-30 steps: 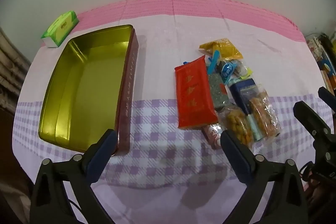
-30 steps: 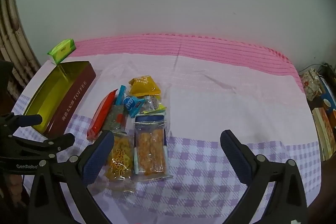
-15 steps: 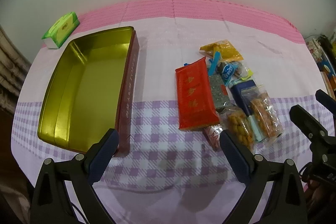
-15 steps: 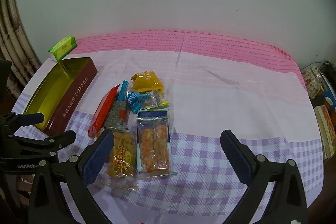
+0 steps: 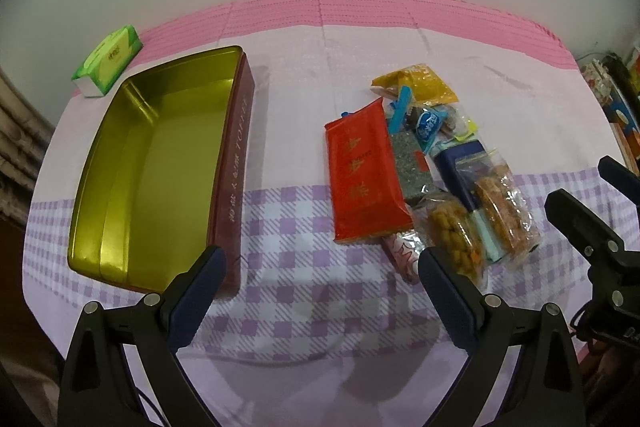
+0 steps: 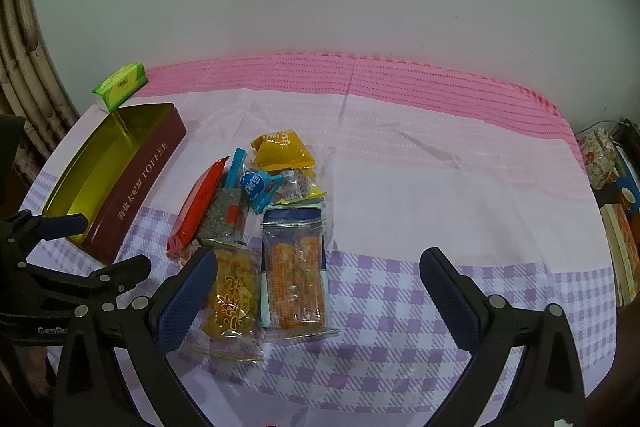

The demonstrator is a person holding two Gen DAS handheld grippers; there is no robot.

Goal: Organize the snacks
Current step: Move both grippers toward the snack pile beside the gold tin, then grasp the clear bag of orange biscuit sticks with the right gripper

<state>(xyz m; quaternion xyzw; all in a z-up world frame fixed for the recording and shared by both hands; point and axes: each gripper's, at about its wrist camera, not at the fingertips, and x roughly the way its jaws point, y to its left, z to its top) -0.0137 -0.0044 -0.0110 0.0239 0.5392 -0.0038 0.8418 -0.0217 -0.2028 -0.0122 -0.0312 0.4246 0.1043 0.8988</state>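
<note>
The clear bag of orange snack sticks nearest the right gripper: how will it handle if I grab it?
The clear bag of orange snack sticks looks thin and glossy, so probably light and slippery. Its contents look brittle; a hard pinch could crush them. It overlaps a blue packet, which may drag along.

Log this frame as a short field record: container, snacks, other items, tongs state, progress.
container: open toffee tin, gold inside, nothing in it, on the checked tablecloth
snacks: one pile apart from the tin, including a red packet, yellow packet, blue candy and two clear bags of fried snacks
other items: green tissue pack behind the tin
left tongs: open, holding nothing
right tongs: open, holding nothing
progress: no snack in the tin yet
</note>
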